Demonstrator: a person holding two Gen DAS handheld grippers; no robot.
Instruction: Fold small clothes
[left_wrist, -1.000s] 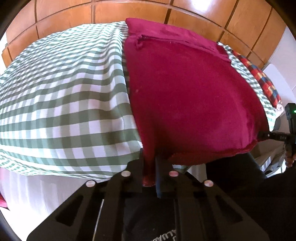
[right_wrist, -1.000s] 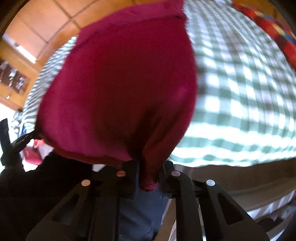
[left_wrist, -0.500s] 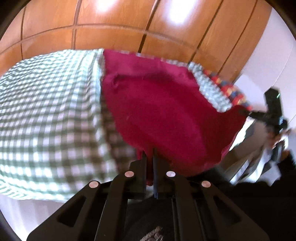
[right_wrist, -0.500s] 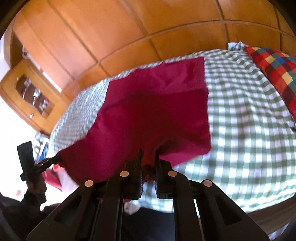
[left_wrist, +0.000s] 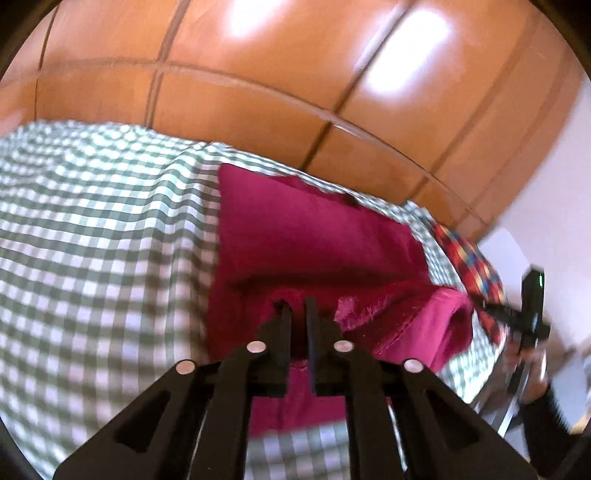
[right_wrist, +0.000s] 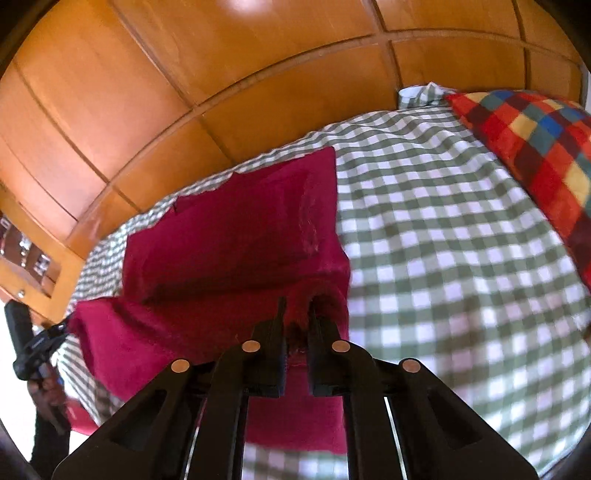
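Observation:
A dark red cloth (left_wrist: 314, 236) lies on the green-and-white checked bed cover (left_wrist: 92, 240). Its near edge is lifted and carried over the far part, making a fold. My left gripper (left_wrist: 298, 306) is shut on the cloth's near left corner. My right gripper (right_wrist: 295, 310) is shut on the near right corner of the red cloth (right_wrist: 229, 236). Each gripper shows in the other's view: the right gripper (left_wrist: 532, 314) at the far right, the left gripper (right_wrist: 29, 343) at the far left. The bed cover (right_wrist: 443, 229) spreads to the right.
A wooden panelled headboard (left_wrist: 258, 74) rises behind the bed. A multicoloured checked pillow (right_wrist: 535, 147) lies at the bed's right; it also shows in the left wrist view (left_wrist: 469, 258). A wooden cabinet (right_wrist: 26, 258) stands at the left.
Both grippers have lifted the cloth's near edge and moved it forward over the bed. The cloth hung off the bed edge before; now it folds over itself.

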